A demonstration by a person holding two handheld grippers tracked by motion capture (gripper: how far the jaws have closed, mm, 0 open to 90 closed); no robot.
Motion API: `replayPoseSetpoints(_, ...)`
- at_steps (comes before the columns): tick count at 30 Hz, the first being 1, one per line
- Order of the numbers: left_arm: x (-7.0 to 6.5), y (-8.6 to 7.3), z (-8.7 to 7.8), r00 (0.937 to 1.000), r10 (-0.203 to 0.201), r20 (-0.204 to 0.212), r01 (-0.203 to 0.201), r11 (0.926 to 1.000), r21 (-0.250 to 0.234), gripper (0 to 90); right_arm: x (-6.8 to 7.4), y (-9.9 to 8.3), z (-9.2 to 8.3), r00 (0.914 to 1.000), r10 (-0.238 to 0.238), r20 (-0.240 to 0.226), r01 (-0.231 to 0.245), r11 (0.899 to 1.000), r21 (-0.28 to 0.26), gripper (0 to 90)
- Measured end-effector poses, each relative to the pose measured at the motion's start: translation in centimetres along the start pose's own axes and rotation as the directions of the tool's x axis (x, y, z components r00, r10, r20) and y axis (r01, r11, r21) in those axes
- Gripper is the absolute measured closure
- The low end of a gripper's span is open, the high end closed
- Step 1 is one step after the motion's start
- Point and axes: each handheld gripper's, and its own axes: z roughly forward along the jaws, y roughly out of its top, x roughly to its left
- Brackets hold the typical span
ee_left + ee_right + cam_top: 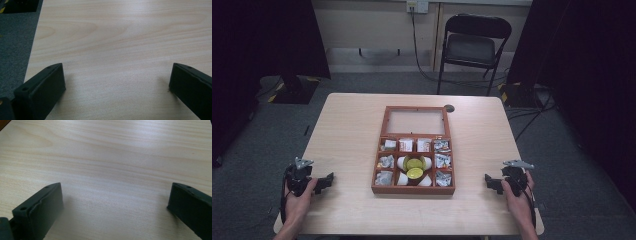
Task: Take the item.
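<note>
Where the high view looks down, a wooden compartment box [413, 189] is seen at the middle of the worktop [347, 135], well apart from the left tongs [328, 180] and the right tongs [488, 182], each held at a near corner. Along the left gripper view, the left tongs [117, 82] are shown wide open over bare wood, nothing held. Along the right gripper view, the right tongs [115, 202] are likewise spread, empty.

the high view is looking dim and slightly soft, with dark curtains swallowing both sides while the pale tabletop [347, 130] is catching the most light. in both gripper views, even light is falling from above, a faint sheen is lying across the wood grain, soft shadows are pooling beside the black jaws, and the nearest jaw edges are blurring slightly.
</note>
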Motion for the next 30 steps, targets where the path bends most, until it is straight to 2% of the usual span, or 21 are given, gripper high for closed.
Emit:
replayPoseSetpoints(8, 0.1, -0.1, -0.2, 0.9994, 0.027, 0.020, -0.027, 0.9996, 0.002, 0.5, 0.0, 0.0, 0.0, 1.0000, 0.000, 0.000, 0.000, 1.000, 0.000, 0.0)
replayPoseSetpoints(9, 0.2, 0.0, -0.3, 0.9992, 0.034, 0.023, -0.034, 0.9994, 0.005, 2.3, 0.0, 0.0, 0.0, 1.0000, 0.000, 0.000, 0.000, 1.000, 0.000, 0.0)
replayPoseSetpoints(10, 0.2, 0.0, -0.4, 0.9986, 0.042, 0.032, -0.041, 0.9991, -0.012, 9.4, 0.0, 0.0, 0.0, 1.0000, -0.001, 0.000, 0.001, 1.000, -0.001, 0.0)
replayPoseSetpoints(12, 0.1, 0.1, -0.5, 0.9988, 0.040, 0.027, -0.040, 0.9991, -0.016, 16.5, 0.0, 0.0, 0.0, 1.0000, 0.000, 0.000, 0.000, 1.000, 0.000, 0.0)
replayPoseSetpoints(15, -0.1, 0.2, -0.5, 0.9992, 0.036, 0.019, -0.036, 0.9993, -0.012, 16.2, 0.0, 0.0, 0.0, 1.0000, 0.000, 0.000, 0.000, 1.000, -0.001, 0.0)
replayPoseSetpoints(17, -0.3, 0.3, -0.5, 0.9987, 0.035, 0.037, -0.035, 0.9993, -0.011, 16.3, 0.0, 0.0, 0.0, 1.0000, 0.000, 0.000, 0.000, 1.000, -0.001, 0.0)
replayPoseSetpoints(18, -0.4, 0.5, -0.8, 0.9979, 0.050, 0.042, -0.049, 0.9984, -0.027, 16.2, 0.0, 0.0, 0.0, 1.0000, 0.000, 0.000, 0.000, 1.000, -0.001, 0.0)
replayPoseSetpoints(21, -0.4, 0.6, -0.9, 0.9969, 0.047, 0.063, -0.045, 0.9983, -0.036, 16.6, 0.0, 0.0, 0.0, 1.0000, 0.000, 0.000, 0.000, 1.000, -0.001, 0.0)
replayPoseSetpoints(25, -0.5, 0.7, -1.1, 0.9946, 0.044, 0.094, -0.042, 0.9987, -0.027, 19.8, 0.0, 0.0, 0.0, 1.0000, 0.000, 0.000, 0.000, 1.000, -0.001, 0.0)
replayPoseSetpoints(26, -0.5, 0.7, -1.3, 0.9910, 0.027, 0.131, -0.025, 0.9995, -0.018, 19.8, 0.0, 0.0, 0.0, 1.0000, 0.000, 0.000, 0.000, 1.000, 0.000, 0.0)
replayPoseSetpoints(30, -0.5, 0.8, -1.4, 0.9861, 0.032, 0.163, -0.029, 0.9994, -0.015, 19.8, 0.0, 0.0, 0.0, 1.0000, 0.000, 0.000, 0.000, 1.000, -0.001, 0.0)
